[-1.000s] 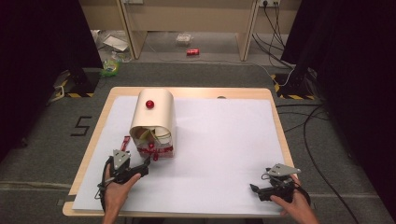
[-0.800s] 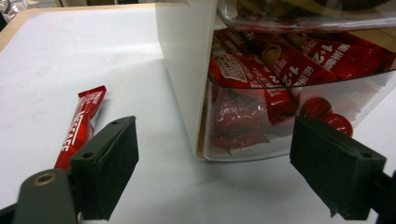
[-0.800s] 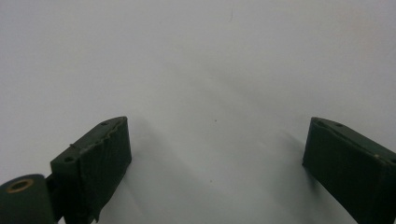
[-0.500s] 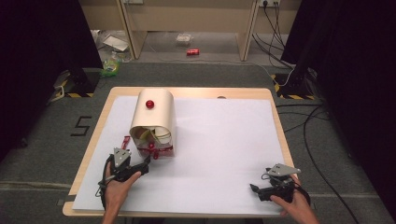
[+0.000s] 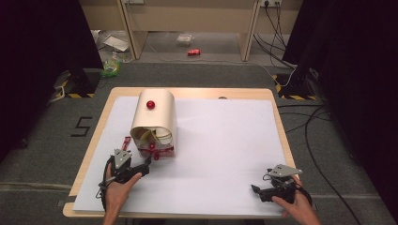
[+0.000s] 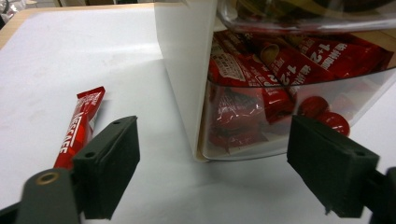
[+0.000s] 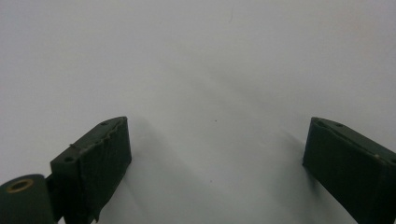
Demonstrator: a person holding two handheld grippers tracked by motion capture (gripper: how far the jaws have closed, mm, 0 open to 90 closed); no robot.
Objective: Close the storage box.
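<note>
Gaping wide, left gripper [image 6: 212,172] faces a box [image 6: 184,70] hiding red packets [image 6: 261,60]; right gripper [image 7: 217,172] wide.

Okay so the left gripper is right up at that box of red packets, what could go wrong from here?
1. The left gripper is open and straddles the box's white corner wall; closing here would likely pinch the wall, not a packet.
2. Pushing forward might shove the box along the white sheet.
3. The loose red stick packet lies by the left jaw and could get knocked aside.
</note>
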